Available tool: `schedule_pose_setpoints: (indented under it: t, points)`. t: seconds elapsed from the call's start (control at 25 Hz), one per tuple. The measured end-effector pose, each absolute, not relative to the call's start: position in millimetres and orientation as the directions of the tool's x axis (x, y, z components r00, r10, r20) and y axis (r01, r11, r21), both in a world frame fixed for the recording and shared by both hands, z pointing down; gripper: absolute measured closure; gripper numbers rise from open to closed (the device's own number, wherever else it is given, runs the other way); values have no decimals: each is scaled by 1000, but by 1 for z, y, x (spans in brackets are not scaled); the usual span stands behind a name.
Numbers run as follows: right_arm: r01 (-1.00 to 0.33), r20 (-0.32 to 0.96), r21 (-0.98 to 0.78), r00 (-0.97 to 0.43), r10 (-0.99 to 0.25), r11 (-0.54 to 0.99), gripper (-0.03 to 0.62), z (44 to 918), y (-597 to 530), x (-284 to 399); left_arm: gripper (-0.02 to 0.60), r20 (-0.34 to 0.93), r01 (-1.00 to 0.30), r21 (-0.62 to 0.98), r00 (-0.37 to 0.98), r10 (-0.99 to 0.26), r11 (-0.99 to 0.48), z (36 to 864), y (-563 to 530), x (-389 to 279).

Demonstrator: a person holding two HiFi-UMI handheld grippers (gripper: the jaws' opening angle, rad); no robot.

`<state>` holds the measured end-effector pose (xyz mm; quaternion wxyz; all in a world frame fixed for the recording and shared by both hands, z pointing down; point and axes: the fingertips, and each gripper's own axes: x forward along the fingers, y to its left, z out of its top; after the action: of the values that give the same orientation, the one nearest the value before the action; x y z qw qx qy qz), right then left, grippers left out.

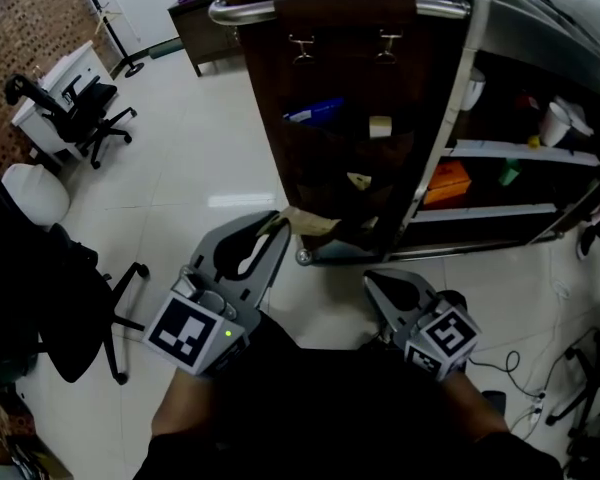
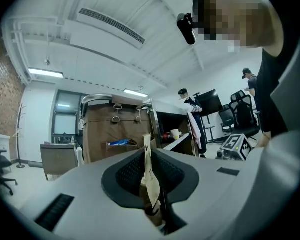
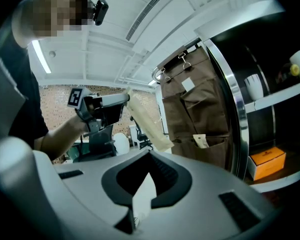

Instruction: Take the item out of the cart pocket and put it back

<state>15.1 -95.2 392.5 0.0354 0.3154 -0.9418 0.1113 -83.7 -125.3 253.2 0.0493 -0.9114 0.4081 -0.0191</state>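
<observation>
Packet of tan paper (image 2: 149, 176) sits pinched edge-on in the closed jaws of the left gripper (image 1: 270, 236), held clear of the cart pocket (image 1: 330, 168), probably ready for re-insertion, while the right gripper (image 1: 380, 286) waits low nearby, clamped on a white slip (image 3: 142, 199).

Cart (image 1: 448, 118) shelf (image 1: 490, 212) — orange box (image 1: 447, 181); floor (image 1: 180, 158) — office chair (image 1: 80, 113).

Cart pocket panel (image 1: 330, 138): dark brown. Paper packet (image 2: 149, 176): tan. Slip (image 3: 142, 199): white. Pocketed item (image 1: 315, 111): blue. Shelf box (image 1: 446, 181): orange. Left gripper (image 1: 278, 226), right gripper (image 1: 373, 281): grey; marker cubes (image 1: 190, 330): black-and-white squares. Floor (image 1: 180, 148): pale. Office chair (image 1: 80, 113): black.
</observation>
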Motion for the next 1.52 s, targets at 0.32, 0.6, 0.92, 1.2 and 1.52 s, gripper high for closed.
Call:
schedule_pose_setpoints:
  t: [0.32, 0.6, 0.92, 1.2, 1.52]
  points:
    - [-603, 135, -187, -798, -588, 776, 580, 390, -94, 16, 540, 5, -774, -35, 633, -774, -632, 309, -82, -81]
    - [-601, 122, -198, -799, -589, 774, 580, 388, -93, 18, 540, 66, -778, -25, 625, -778, -628, 350, -72, -72]
    - [-604, 119, -197, -797, -593, 772, 580, 387, -93, 18, 540, 77, -770, -15, 635, -769, -637, 356, -72, -66]
    - [-606, 116, -203, -795, -595, 769, 580, 386, -95, 18, 540, 80, -768, -21, 637, -766, -641, 356, -73, -66]
    - [-606, 120, -208, -795, -595, 768, 580, 388, -96, 17, 541, 89, -762, 5, 645, -759, -647, 361, -75, -64]
